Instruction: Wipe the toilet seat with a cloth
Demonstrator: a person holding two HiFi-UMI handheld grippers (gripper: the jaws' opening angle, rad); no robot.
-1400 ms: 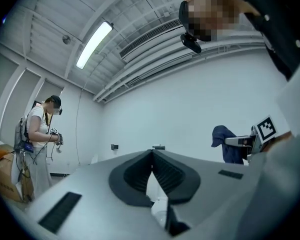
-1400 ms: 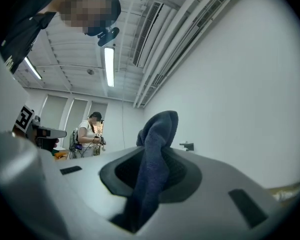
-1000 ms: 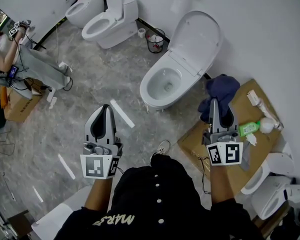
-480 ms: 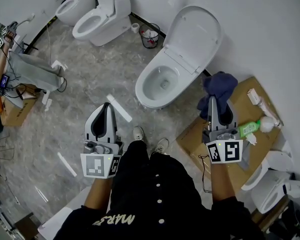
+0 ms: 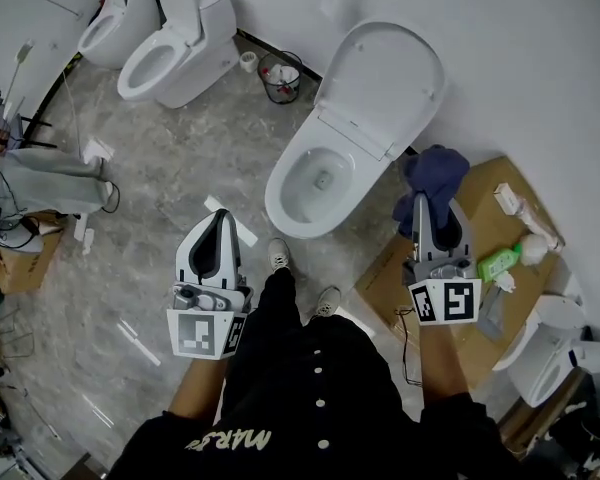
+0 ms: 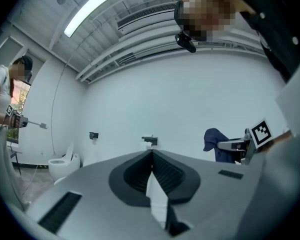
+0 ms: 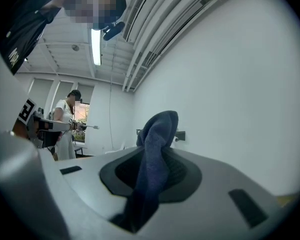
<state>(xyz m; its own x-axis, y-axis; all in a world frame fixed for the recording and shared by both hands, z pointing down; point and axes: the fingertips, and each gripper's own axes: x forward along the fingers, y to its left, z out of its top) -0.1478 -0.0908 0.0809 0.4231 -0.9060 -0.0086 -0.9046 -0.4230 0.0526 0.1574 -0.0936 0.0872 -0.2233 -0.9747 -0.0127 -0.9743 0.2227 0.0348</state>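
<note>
A white toilet [image 5: 280,203] stands ahead with its lid [image 5: 382,80] raised and the seat rim down around the bowl. My right gripper [image 5: 420,204] is right of the bowl, shut on a dark blue cloth [image 5: 437,174] that bunches up beyond its tips. In the right gripper view the cloth [image 7: 154,159] hangs pinched between the jaws of that gripper [image 7: 157,151]. Left of the bowl and nearer me, my left gripper [image 5: 219,220] is shut with nothing in it. The left gripper view shows its jaws closed together [image 6: 152,155] and the cloth [image 6: 215,145] far to the right.
Two more toilets [image 5: 170,53] [image 5: 105,23] stand at the back left beside a small waste bin [image 5: 280,73]. Flattened cardboard [image 5: 485,218] at the right carries a green bottle [image 5: 500,261]. Another white toilet part [image 5: 545,343] lies lower right. A person's grey trouser legs [image 5: 50,173] are at the left.
The person has stepped towards the toilet, so the bowl sits nearer and more central. Both grippers hold much the same pose, and the right one keeps the cloth.
</note>
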